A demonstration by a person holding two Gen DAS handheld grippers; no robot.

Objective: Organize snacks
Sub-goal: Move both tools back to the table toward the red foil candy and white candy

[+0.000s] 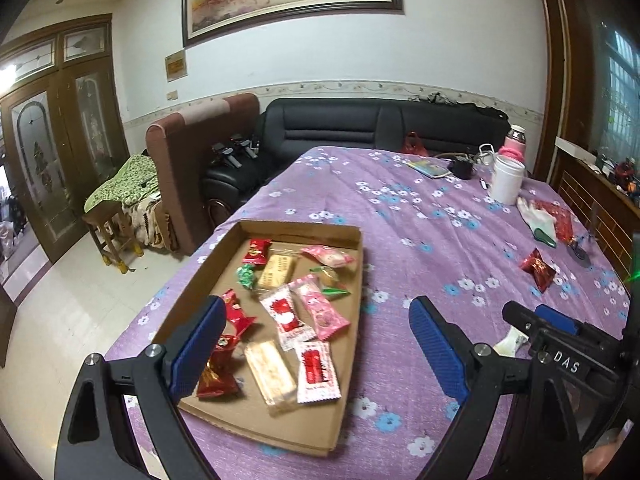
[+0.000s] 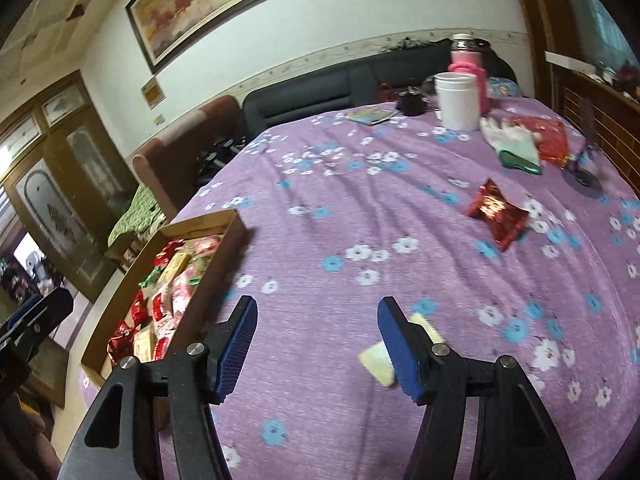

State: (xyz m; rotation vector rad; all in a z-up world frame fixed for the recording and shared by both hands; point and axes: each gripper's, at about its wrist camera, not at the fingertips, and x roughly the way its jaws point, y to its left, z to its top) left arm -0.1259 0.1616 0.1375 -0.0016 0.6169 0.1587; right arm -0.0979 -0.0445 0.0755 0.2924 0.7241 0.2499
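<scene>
The left gripper (image 1: 316,344) hangs spread wide over the cardboard tray (image 1: 256,416), holding nothing. The tray sits at the tabletop's (image 2: 340,200) left edge and already holds about 12 wrapped snacks.

The right gripper (image 2: 318,346) is also spread and empty, low over the purple cloth. 2 snacks remain loose: a pale bar (image 2: 378,362) just beside its right finger (image 2: 400,356), partly hidden behind it, and a red packet (image 2: 496,214) well apart, nearer the glove (image 2: 512,142).

Risks, as I judge them: the bar lies outside the finger gap, so closing now would shove it away or pinch cloth. The crinkly red packet could slip from a shallow grip. The tray's corner near the edge could tip if bumped.
</scene>
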